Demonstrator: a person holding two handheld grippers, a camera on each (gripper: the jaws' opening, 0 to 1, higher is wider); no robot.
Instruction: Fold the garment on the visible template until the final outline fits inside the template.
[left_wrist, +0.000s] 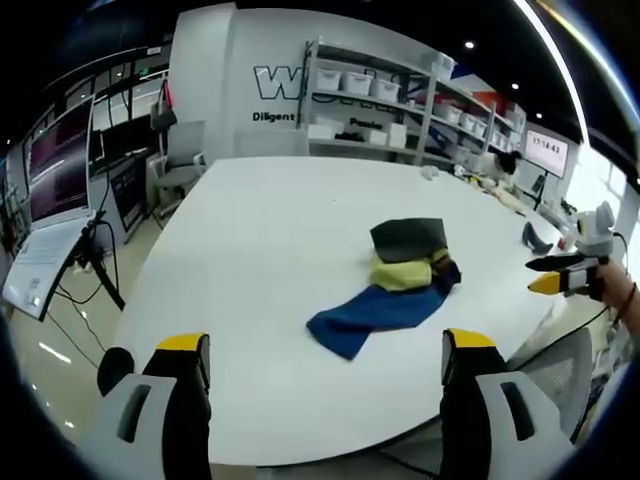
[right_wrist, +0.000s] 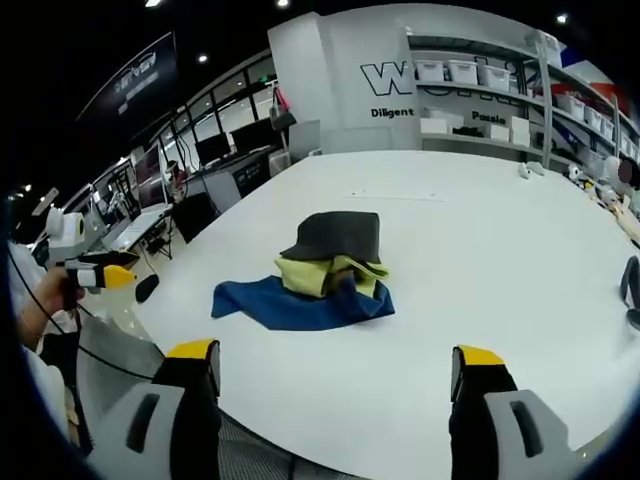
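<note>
Crumpled garment (left_wrist: 395, 285), blue, yellow and dark parts, lies mid white table (left_wrist: 260, 250), untouched; left gripper (left_wrist: 325, 360) jaws apart, hovering off near table edge. Left gripper view catches shelving (left_wrist: 400, 90) behind, monitor (left_wrist: 60, 160) at left, right gripper (left_wrist: 560, 275) beyond table's right edge. Right gripper view shows garment (right_wrist: 310, 275) from opposite flank, right gripper (right_wrist: 335, 372) jaws apart, left gripper (right_wrist: 100, 275) held in hand (right_wrist: 45, 295) off table's left edge; bare tabletop all round cloth
</note>
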